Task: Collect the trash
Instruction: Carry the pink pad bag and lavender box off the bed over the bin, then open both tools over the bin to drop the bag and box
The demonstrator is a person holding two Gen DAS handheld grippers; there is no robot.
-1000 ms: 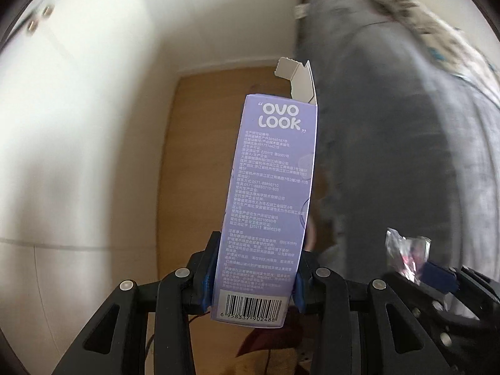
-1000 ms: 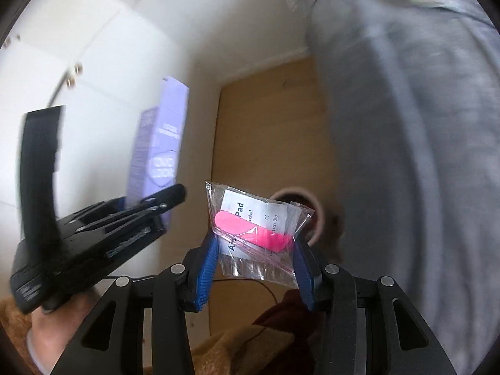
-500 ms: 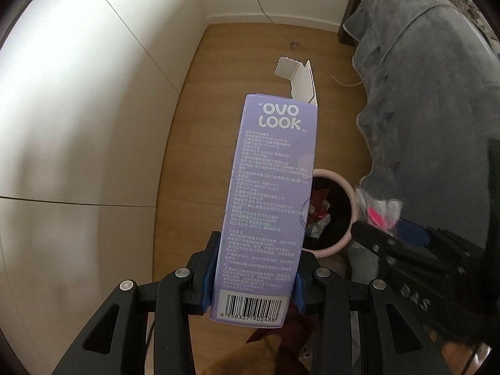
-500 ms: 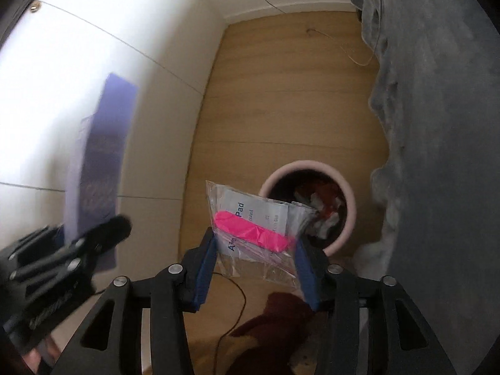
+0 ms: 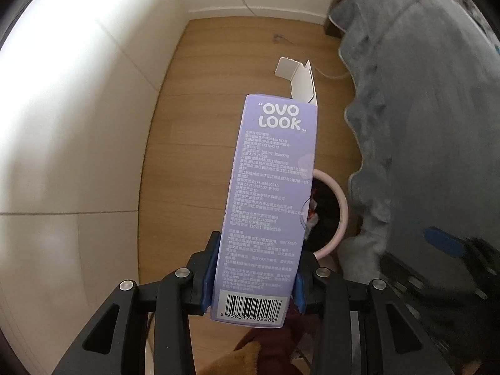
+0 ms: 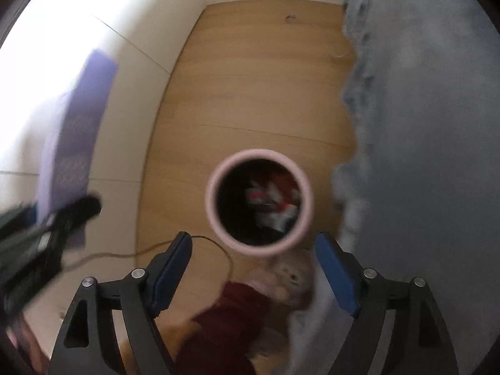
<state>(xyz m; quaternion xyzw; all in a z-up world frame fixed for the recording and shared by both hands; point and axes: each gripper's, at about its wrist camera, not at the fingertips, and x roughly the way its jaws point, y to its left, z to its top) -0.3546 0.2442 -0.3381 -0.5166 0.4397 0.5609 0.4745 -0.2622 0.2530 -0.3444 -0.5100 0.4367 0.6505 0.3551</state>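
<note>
The jaws of the right gripper (image 6: 253, 268) have just been opening and now stand wide apart with nothing between the blue pads (image 6: 336, 276). The jaws of the left gripper (image 5: 253, 276) are partly closed, clamping the lower end of a purple box (image 5: 268, 206) near its barcode; the box stands upright along the fingers, its torn white top flap (image 5: 300, 81) open at the far end. Below the right gripper, a pink-rimmed bin (image 6: 259, 201) sits on the wooden floor (image 6: 250, 93), directly beyond the open pads. Mixed trash lies inside the bin, including a clear packet with a pink strip (image 6: 257, 195); blur prevents finer identification. In the left wrist view the bin (image 5: 339, 215) is partly hidden behind the box, just to its right. A thin cable (image 6: 125, 254) runs across the floor near the bin. A grey blanket (image 6: 422, 125) hangs at the right, close to the bin. A white wall (image 5: 78, 125) borders the floor on the left.
</note>
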